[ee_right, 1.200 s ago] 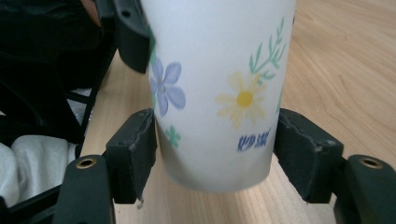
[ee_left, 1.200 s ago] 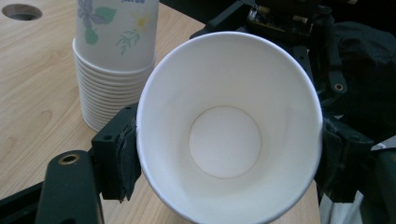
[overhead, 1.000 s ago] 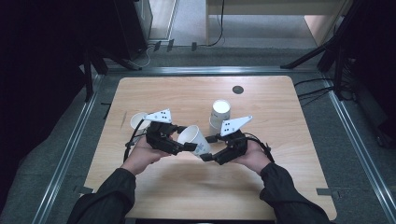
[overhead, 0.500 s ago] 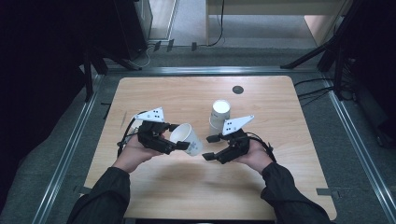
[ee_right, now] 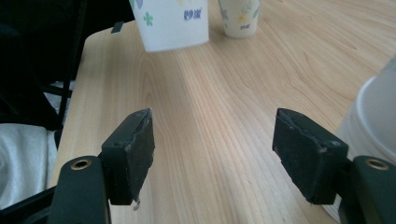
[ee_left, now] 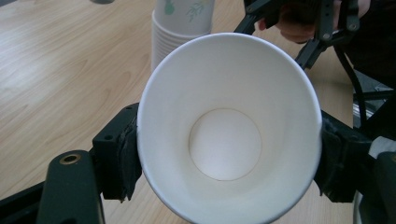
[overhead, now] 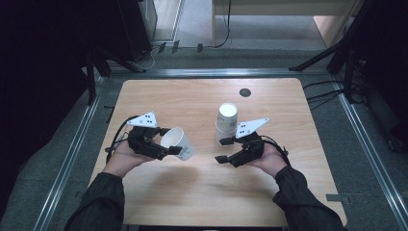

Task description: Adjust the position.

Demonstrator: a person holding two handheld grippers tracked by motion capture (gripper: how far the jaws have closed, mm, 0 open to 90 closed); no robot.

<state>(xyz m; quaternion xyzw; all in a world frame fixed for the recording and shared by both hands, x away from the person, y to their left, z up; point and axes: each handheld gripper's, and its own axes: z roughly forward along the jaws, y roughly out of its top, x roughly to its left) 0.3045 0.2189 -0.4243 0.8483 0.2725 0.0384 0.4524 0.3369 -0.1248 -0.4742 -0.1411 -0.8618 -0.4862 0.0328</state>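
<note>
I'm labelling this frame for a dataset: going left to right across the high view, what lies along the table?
left gripper → paper cup held in it → stack of cups → right gripper, jaws open with nothing between them.

A: Worktop (overhead: 192,197), pale wood grain. Small dark round disc (overhead: 245,92) near far edge
B: Noted. Metal rails (overhead: 67,159) flank it; grey floor (overhead: 269,53) beyond, cables (overhead: 332,94) trailing right
</note>
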